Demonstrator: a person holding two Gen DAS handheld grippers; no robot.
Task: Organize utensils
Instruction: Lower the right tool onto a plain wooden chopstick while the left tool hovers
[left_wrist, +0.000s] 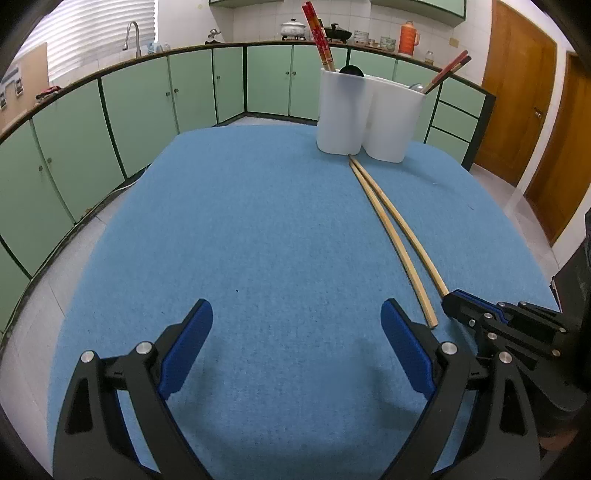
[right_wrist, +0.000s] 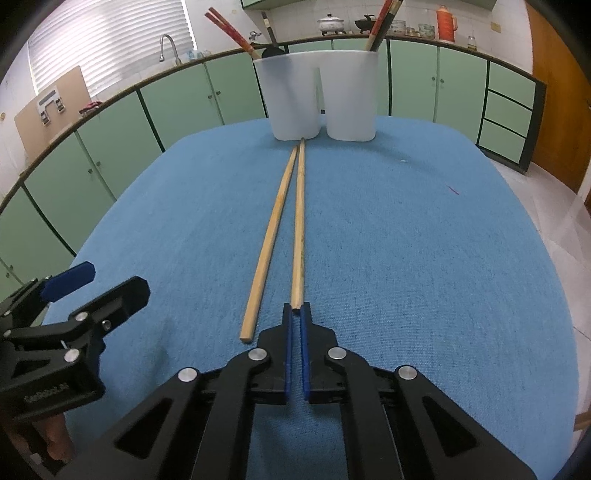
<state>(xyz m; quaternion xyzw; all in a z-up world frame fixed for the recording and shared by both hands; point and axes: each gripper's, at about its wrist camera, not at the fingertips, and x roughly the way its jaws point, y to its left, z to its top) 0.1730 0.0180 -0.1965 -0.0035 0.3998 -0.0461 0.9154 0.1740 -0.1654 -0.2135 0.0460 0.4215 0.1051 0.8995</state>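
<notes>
A blue cloth-covered table (right_wrist: 406, 240) fills both views, with green kitchen cabinets (left_wrist: 140, 107) curving behind it. At the far end of the table stands a white utensil holder (right_wrist: 321, 99) made of two joined cups. Red chopsticks (right_wrist: 231, 31) and a dark utensil stick out of the left cup in the right wrist view, and more dark and red chopsticks (right_wrist: 382, 24) lean out of the right cup.

Two long plain wooden chopsticks lie on the cloth, running from just in front of the holder toward the cameras, tips close together at the far end and spreading apart toward the near end.

The right gripper (right_wrist: 295, 312) points forward and downward at the table. Its blue-padded jaws are pressed together on the near end of the right-hand wooden chopstick (right_wrist: 298, 229), which sits pinched between the pad tips. The other wooden chopstick (right_wrist: 271, 236) lies free on the cloth just to the left of that gripper, touched by nothing.

The left gripper (left_wrist: 297, 325) also angles down over the table, to the left of the chopsticks. Its jaws are spread wide with only bare cloth between the blue pads (left_wrist: 404, 350); it holds and touches nothing.

Faint embossed lettering shows on the black body of the left gripper in the right wrist view, too blurred to read with confidence.
</notes>
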